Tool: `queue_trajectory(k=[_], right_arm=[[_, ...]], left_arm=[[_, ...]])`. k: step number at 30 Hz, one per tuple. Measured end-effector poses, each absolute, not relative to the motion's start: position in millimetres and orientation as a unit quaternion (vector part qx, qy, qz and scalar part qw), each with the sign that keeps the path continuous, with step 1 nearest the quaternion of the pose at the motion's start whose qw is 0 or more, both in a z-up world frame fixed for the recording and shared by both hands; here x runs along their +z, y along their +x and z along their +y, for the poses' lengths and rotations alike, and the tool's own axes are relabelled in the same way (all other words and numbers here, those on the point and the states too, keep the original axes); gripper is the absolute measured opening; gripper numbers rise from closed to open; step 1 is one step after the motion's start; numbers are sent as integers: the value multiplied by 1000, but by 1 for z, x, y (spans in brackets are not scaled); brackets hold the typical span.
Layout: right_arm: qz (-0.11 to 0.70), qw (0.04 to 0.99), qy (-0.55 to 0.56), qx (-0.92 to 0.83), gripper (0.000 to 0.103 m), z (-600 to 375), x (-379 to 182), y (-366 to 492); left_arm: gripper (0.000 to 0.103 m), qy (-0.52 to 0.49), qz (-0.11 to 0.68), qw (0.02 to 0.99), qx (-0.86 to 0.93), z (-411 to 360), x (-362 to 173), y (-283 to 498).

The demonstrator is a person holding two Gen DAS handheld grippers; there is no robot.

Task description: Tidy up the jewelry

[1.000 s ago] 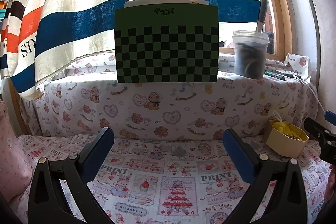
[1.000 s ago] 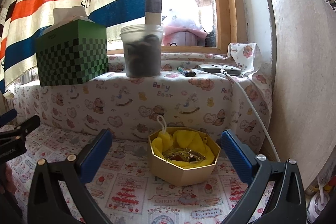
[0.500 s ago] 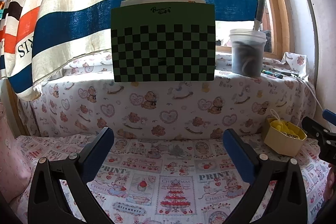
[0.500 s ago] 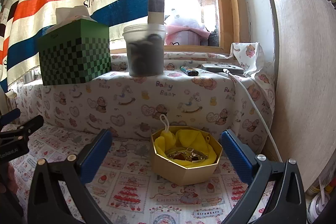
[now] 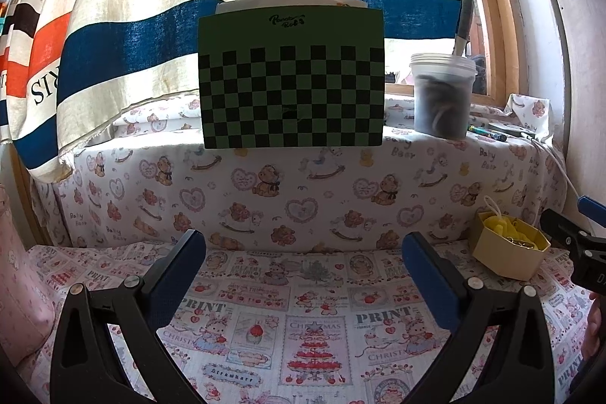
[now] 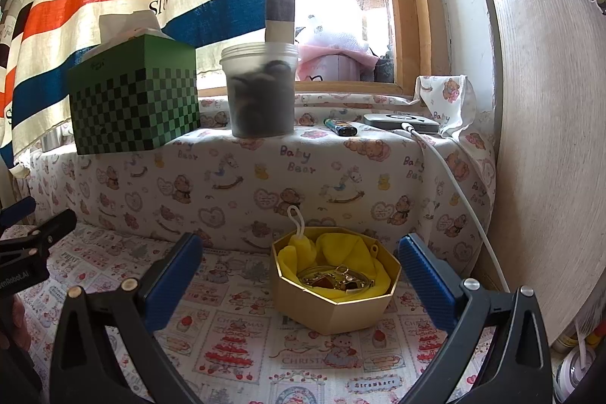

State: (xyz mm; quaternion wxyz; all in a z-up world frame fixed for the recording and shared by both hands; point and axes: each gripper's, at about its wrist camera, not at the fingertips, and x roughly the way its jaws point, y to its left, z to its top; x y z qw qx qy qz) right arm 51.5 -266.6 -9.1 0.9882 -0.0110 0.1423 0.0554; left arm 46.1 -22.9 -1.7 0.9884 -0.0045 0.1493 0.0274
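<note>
while open-clawed, jewelry box between pads

Tissue box; plastic tub; lighter.

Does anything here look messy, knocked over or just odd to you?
Nothing is spilled or tipped. The gold box sits level on the printed cloth, jewelry heaped on its yellow lining. The only loose touch: a white cable trailing off the ledge. Both tongs, left and right, are open and empty.

Shiny metal jewelry lies on yellow cloth inside a smooth, gold-rimmed cardboard box on printed fabric.
</note>
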Motion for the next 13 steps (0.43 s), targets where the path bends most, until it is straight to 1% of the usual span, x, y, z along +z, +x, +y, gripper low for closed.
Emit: queue_trajectory(k=[13], right_arm=[[142, 988, -11, 55, 103, -266, -9, 51]], left_arm=[[103, 1, 148, 989, 25, -23, -2, 46]])
